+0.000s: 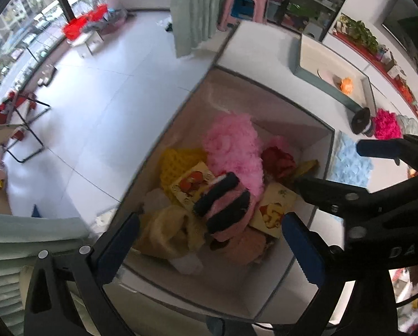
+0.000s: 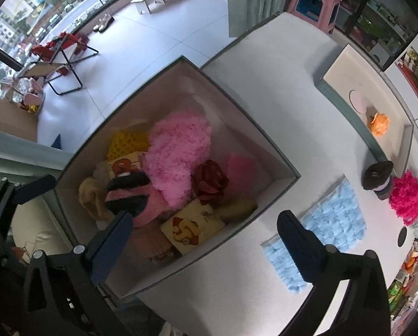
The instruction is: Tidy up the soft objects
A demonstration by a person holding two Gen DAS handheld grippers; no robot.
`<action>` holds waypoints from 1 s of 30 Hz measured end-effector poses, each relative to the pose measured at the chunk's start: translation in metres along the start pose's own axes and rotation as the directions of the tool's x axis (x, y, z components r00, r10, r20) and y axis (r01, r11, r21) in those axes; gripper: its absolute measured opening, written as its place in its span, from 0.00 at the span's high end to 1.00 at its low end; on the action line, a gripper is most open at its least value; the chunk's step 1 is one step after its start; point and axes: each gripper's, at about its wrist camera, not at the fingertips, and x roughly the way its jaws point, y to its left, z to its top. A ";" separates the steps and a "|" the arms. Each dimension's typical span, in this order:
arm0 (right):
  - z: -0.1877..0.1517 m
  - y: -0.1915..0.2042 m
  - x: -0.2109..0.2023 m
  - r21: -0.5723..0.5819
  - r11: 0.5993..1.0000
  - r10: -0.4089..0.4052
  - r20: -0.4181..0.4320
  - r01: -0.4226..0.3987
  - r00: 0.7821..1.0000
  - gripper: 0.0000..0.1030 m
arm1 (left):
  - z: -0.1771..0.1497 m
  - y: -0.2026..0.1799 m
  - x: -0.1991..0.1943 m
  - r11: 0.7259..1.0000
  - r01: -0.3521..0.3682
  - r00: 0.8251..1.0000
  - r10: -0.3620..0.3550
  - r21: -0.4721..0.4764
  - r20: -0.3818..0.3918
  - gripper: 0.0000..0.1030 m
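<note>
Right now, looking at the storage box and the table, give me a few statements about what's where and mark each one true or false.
1. The pink and black striped item lies inside the storage box. True.
2. The light blue fluffy cloth is inside the box. False: it lies on the white table beside the box.
3. The left gripper is open with nothing clamped. True.
4. The right gripper is shut on the dark red fabric rose. False: it is open, and the rose lies in the box.
</note>
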 end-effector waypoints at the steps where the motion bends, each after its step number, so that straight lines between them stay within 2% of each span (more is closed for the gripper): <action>1: -0.001 0.001 -0.004 0.002 1.000 0.003 0.005 -0.003 1.000 0.00 | -0.002 0.002 -0.008 1.000 -0.004 0.999 0.005 -0.008 0.033 0.01; 4: -0.005 0.002 -0.020 0.016 1.000 0.016 0.039 -0.016 0.999 0.00 | -0.006 0.007 -0.033 1.000 -0.003 0.994 0.005 -0.020 0.113 0.01; 6: -0.007 0.002 -0.030 0.030 0.999 0.019 0.053 -0.021 0.998 0.00 | -0.011 0.008 -0.047 0.996 -0.084 0.987 0.085 -0.015 0.138 0.01; 8: -0.009 0.004 -0.039 0.034 0.999 0.013 0.069 -0.015 0.998 0.00 | -0.014 0.009 -0.047 0.993 -0.116 0.986 0.115 0.001 0.124 0.01; 11: -0.012 0.005 -0.046 0.044 0.999 0.014 0.065 -0.017 0.998 0.00 | -0.020 0.016 -0.037 1.000 -0.027 0.999 0.027 0.000 0.043 0.01; 13: -0.014 0.005 -0.047 0.051 0.998 0.025 0.051 -0.028 0.998 0.00 | -0.025 0.016 -0.036 1.000 -0.012 1.000 0.012 -0.001 0.028 0.01; 17: -0.018 0.006 -0.047 0.063 0.998 0.027 0.030 -0.029 0.999 0.00 | -0.032 0.015 -0.038 0.999 -0.038 0.999 0.038 0.013 0.011 0.01; 30: -0.020 0.017 -0.042 0.073 0.997 0.012 -0.026 -0.010 1.000 0.00 | -0.032 0.034 -0.029 0.999 -0.038 0.999 0.038 -0.021 -0.030 0.01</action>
